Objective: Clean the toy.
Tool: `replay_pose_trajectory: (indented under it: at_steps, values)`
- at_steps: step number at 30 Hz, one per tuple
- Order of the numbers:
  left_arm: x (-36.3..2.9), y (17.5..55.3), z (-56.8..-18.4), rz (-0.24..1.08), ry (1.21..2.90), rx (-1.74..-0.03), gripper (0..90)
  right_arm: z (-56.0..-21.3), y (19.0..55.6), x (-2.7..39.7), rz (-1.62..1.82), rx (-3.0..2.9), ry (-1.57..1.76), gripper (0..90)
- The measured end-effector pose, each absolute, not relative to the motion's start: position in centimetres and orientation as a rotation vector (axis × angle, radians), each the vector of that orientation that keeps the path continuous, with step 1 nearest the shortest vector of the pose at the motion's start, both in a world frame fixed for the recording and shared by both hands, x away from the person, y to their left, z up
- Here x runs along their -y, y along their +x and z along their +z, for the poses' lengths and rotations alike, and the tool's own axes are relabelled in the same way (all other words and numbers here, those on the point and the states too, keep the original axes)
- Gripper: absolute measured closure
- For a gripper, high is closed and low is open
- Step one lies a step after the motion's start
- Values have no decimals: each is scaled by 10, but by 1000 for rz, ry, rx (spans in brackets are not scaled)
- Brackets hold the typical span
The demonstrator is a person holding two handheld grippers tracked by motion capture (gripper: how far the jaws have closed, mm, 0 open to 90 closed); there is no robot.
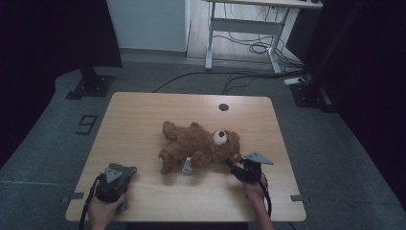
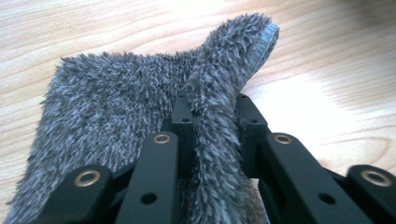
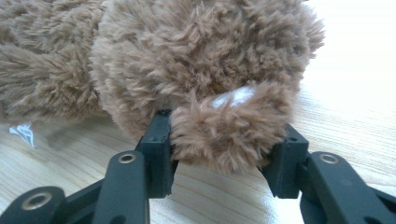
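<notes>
The left gripper (image 2: 212,112) is pinching a fold of grey fuzzy cloth (image 2: 116,102) at the table's (image 1: 143,110) near left; the right gripper (image 3: 224,140) is clasping the brown teddy bear's (image 1: 201,143) ear (image 3: 229,126).

You have a wooden counter (image 1: 143,120) with a round grommet hole (image 1: 223,107) at its 12 o'clock edge. Beyond it, at 12 o'clock, stands a white desk frame (image 1: 244,26) with cables (image 1: 253,48) beneath. At 10 o'clock sits a black stand base (image 1: 90,86); a "9" (image 1: 85,124) marks the floor at 9 o'clock.

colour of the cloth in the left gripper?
Grey, fuzzy cloth; clearest in the left gripper view.
</notes>
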State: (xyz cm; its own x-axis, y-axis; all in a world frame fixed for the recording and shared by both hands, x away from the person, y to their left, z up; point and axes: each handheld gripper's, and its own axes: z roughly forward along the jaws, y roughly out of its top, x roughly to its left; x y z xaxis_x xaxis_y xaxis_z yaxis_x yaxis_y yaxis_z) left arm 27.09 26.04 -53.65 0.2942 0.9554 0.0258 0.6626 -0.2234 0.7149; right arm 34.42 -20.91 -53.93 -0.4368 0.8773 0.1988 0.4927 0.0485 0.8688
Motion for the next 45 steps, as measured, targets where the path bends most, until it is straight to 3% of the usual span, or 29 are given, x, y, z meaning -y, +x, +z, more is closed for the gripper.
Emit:
replay_pose_trajectory:
  at_steps: [14,25,45]
  values:
    - [-253,267,-515,494,1773,-1281,762,-538,340,210,1369,-1959,1346,635]
    - [-221,270,-486,485,1764,-1144,762,-538,339,213,1385,-1995,1301,690]
    - [-82,332,-441,394,1927,-860,760,-540,339,214,1390,-1990,1289,694]
